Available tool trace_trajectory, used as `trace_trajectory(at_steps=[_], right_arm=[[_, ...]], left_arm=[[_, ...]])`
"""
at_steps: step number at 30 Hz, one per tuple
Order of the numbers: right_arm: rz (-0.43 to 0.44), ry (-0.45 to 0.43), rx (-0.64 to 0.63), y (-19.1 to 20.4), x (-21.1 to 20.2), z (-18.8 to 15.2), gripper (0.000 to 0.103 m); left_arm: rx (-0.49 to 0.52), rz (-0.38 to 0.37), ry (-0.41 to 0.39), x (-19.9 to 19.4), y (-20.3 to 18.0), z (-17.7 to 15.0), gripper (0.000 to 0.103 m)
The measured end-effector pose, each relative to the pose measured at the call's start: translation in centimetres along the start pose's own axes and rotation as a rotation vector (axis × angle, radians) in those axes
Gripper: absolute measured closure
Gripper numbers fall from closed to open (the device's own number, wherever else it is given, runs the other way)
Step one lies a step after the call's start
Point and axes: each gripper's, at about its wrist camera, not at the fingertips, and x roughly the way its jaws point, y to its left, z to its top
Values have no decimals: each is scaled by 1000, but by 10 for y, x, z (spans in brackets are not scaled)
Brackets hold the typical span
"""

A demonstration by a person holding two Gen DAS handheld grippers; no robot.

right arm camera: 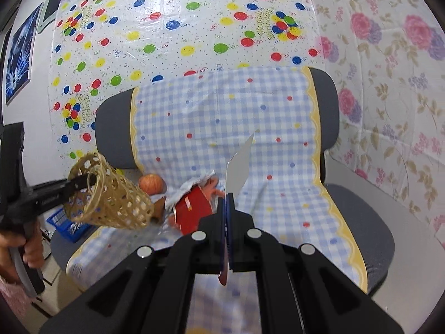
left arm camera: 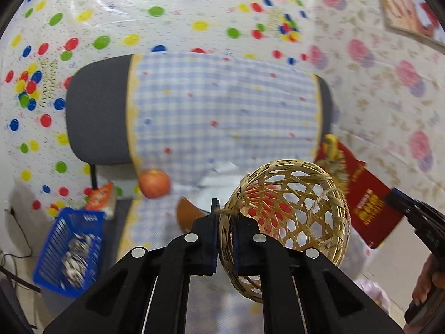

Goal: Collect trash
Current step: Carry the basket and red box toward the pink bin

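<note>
My left gripper (left arm camera: 224,214) is shut on the rim of a woven bamboo basket (left arm camera: 292,211), which hangs tilted in the air with its mouth toward the camera. In the right wrist view the same basket (right arm camera: 111,197) hangs at the left from the left gripper (right arm camera: 80,182). My right gripper (right arm camera: 226,197) is shut on a flat red card (right arm camera: 239,164), seen almost edge-on with its pale back showing. From the left wrist view that red card (left arm camera: 370,206) shows gold print, and the right gripper (left arm camera: 393,194) pinches its right edge. On the chair lie a red packet (right arm camera: 194,208) and crumpled wrappers.
An office chair (right arm camera: 361,222) is draped with a blue checked cloth (right arm camera: 222,111). An apple (left arm camera: 154,183) sits at the seat's back. A blue plastic crate (left arm camera: 69,247) holding crumpled wrappers stands on the floor at left, an orange snack bag (left arm camera: 98,197) behind it. A hand (right arm camera: 16,250) holds the left tool.
</note>
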Motion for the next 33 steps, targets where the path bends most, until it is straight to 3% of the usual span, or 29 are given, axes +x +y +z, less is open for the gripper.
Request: trace_trajectory(at_steps=[7, 15, 22, 33], right_arm=[[-59, 46, 39, -14, -44, -33, 101], [-206, 90, 34, -30, -93, -64, 101], [-328, 142, 110, -59, -134, -98, 101], [-391, 209, 240, -96, -156, -140, 101]], left_arm=[[65, -123, 19, -16, -55, -38, 94], [184, -311, 62, -13, -135, -68, 94], [268, -451, 127, -8, -193, -93, 94], [336, -565, 271, 15, -249, -123, 94]])
